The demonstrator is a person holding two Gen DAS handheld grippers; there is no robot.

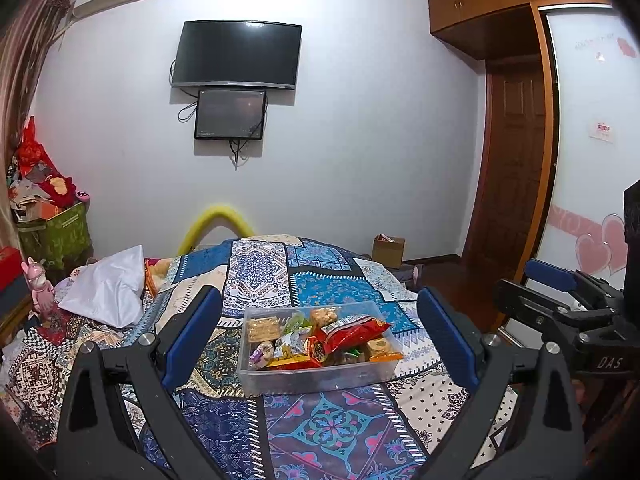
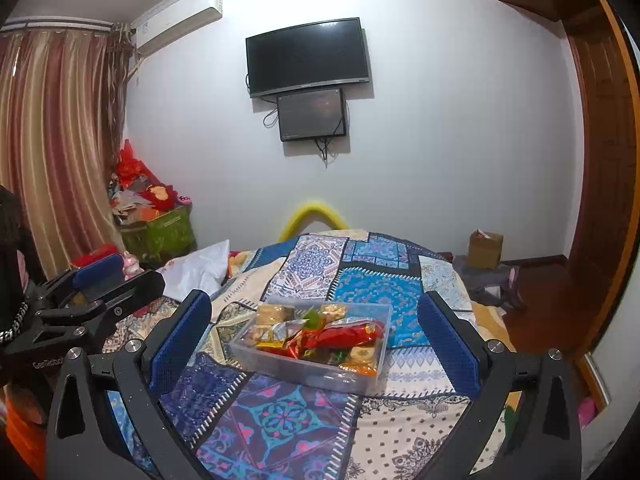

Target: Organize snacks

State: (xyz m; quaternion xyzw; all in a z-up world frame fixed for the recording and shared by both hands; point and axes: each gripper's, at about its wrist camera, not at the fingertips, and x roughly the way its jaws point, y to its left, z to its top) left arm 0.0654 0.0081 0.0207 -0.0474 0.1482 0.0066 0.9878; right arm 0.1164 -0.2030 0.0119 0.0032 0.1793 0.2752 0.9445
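A clear plastic box [image 1: 260,376] full of wrapped snacks sits on the patchwork bedspread [image 1: 320,432]; it also shows in the right wrist view [image 2: 280,368]. A red snack bag [image 1: 352,332] lies on top of the pile, seen too in the right wrist view [image 2: 344,336]. My left gripper [image 1: 320,340] is open and empty, held above the bed with the box between and beyond its blue pads [image 1: 192,340]. My right gripper [image 2: 316,344] is open and empty, likewise framing the box. Each gripper shows at the edge of the other's view.
A white bag [image 1: 108,292] and a pink figurine [image 1: 38,284] lie at the bed's left. A green box of clutter [image 1: 52,236] stands by the curtain. A cardboard box [image 2: 486,250] sits on the floor at right, by the wooden door [image 1: 516,184].
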